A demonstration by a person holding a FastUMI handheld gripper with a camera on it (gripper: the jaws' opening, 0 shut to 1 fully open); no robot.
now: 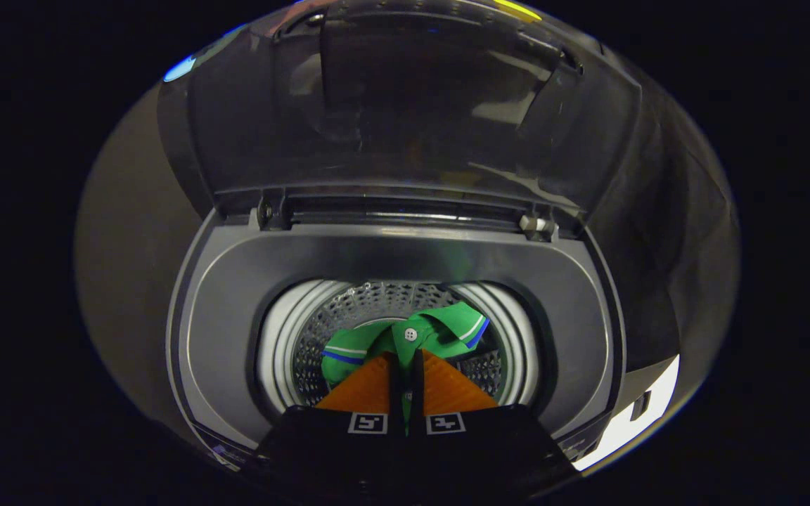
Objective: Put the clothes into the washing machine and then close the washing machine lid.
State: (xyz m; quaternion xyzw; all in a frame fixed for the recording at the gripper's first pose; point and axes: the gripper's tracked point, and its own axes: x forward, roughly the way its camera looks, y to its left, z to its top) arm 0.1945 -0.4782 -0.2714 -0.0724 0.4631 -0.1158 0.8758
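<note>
The washing machine (236, 330) stands with its lid (405, 105) raised upright behind the round drum opening (285, 330), leaving open room above the rim, while the gripper (405, 365), fingers nearly together, pinches the green shirt (440, 330) inside the drum mouth.

A grey top-loading washing machine (398, 281) sits in the middle of the frame, its tinted lid (405, 105) raised upright across the upper half. Low in the centre, a green shirt (412, 337) with white-and-blue trim and a white button hangs bunched over the perforated steel drum (349, 309).
</note>
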